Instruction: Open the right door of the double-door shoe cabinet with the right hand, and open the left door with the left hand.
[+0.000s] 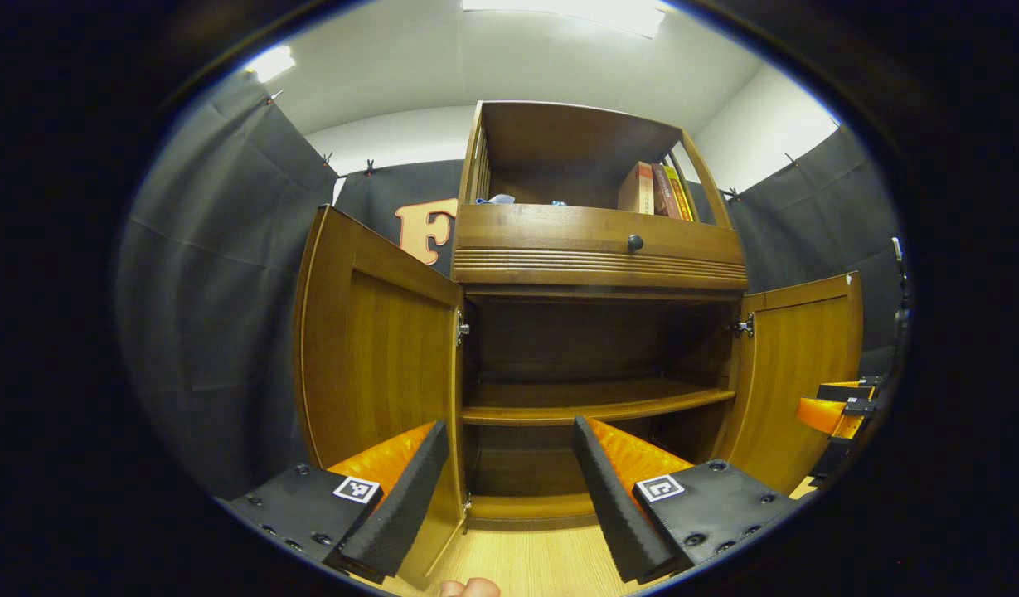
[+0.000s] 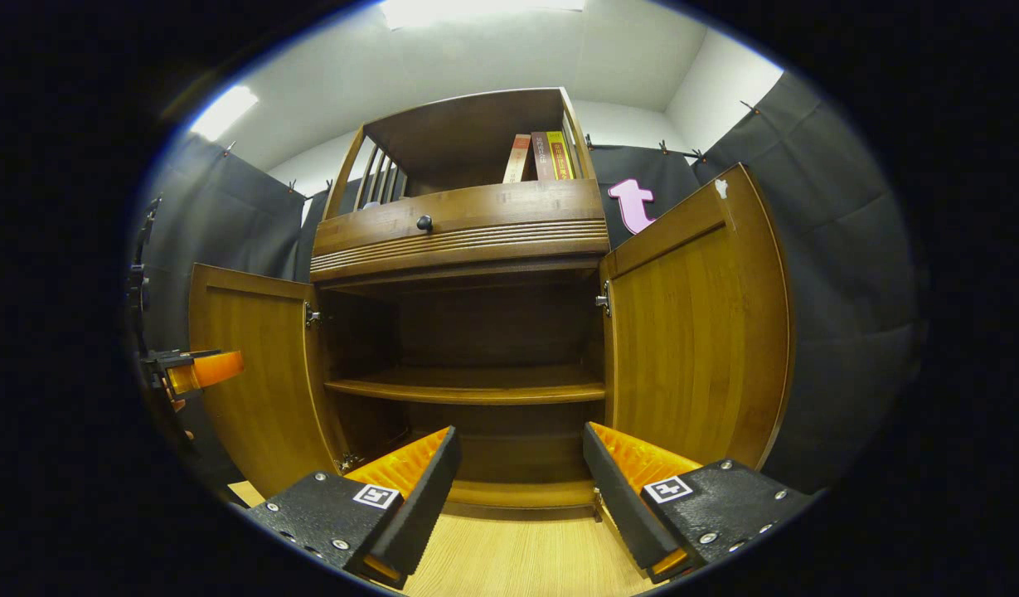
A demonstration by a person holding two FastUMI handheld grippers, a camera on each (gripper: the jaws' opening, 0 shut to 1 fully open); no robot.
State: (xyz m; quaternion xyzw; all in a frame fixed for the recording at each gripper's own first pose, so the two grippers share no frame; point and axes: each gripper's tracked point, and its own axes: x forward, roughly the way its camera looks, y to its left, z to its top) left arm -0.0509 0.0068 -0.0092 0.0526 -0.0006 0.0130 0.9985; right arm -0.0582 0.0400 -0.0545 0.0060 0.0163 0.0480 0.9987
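- Shoe cabinet [image 1: 596, 249]: brown wood, upright on a light wood floor; drawer band with one dark round knob above the lower compartment.
- Left door [image 1: 376, 356]: swung wide open on its hinges, inner panelled face showing.
- Right door [image 2: 696, 323]: also swung wide open, hinged at the cabinet's right side, inner face showing.
- Lower compartment stands exposed, with one shelf across its middle; both levels look bare.
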